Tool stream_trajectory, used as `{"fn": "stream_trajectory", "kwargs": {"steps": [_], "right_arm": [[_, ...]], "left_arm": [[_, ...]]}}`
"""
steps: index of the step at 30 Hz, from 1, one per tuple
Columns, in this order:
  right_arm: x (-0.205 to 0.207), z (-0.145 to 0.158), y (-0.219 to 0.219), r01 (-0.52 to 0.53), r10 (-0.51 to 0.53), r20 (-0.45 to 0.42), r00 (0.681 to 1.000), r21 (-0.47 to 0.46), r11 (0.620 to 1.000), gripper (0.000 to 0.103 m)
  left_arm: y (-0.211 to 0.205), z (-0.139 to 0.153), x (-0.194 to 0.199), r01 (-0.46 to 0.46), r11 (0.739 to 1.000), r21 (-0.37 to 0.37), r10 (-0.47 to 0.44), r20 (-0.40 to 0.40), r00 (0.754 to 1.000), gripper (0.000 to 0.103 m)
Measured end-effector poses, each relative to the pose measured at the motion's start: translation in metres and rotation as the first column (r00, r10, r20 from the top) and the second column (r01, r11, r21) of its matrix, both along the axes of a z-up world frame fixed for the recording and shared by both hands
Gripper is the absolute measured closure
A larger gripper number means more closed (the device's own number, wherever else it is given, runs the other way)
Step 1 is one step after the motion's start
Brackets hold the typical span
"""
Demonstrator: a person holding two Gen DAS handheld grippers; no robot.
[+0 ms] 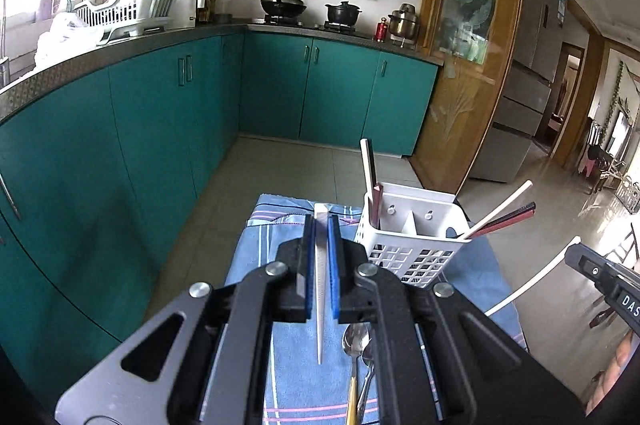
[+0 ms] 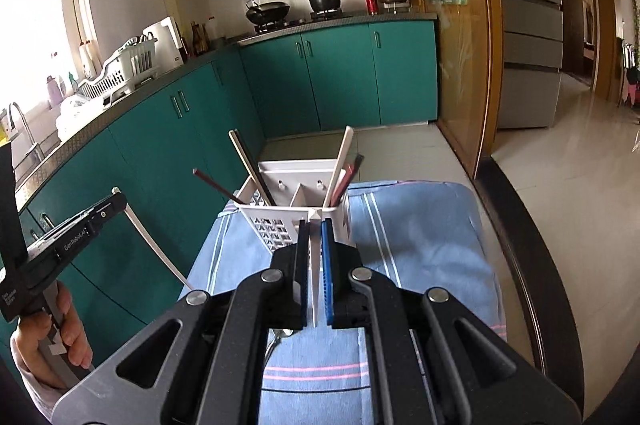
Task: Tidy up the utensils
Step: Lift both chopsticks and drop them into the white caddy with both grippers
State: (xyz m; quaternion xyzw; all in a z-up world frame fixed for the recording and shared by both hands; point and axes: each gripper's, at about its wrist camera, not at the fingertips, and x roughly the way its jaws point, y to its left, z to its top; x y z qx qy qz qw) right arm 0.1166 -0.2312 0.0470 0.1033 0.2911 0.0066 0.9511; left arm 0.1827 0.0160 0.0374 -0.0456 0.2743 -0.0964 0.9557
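A white slotted utensil caddy [image 1: 416,241] [image 2: 292,213] stands on a blue striped cloth [image 1: 256,265] [image 2: 420,237], with white and dark chopsticks leaning in its compartments. My left gripper [image 1: 321,221] is shut on a white chopstick [image 1: 320,305], held above the cloth left of the caddy. My right gripper [image 2: 315,225] is shut on another white chopstick [image 2: 315,265], just in front of the caddy's near corner. Two spoons [image 1: 356,345] lie on the cloth under my left gripper. Each view shows the other gripper at its edge, with a white chopstick in it.
Teal cabinets [image 1: 140,129] run along the left and back under a counter with a white dish rack [image 1: 132,9]. A stove with a wok [image 1: 282,5] and a pot is at the back. A wooden glass door [image 2: 452,25] stands to the right.
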Motion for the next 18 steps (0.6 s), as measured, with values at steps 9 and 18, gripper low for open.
{"fn": "stream_trajectory", "kwargs": {"steps": [9, 18], "right_arm": [[0.018, -0.021, 0.009, -0.01, 0.008, -0.061, 0.998, -0.023, 1.0, 0.096], [0.016, 0.021, 0.005, -0.048, 0.048, 0.031, 0.998, -0.017, 0.999, 0.096]], "left_arm": [[-0.006, -0.023, 0.01, -0.006, 0.999, 0.034, 0.007, -0.026, 1.0, 0.097], [0.001, 0.022, 0.016, 0.068, 0.996, -0.049, -0.067, 0.022, 0.998, 0.097]]}}
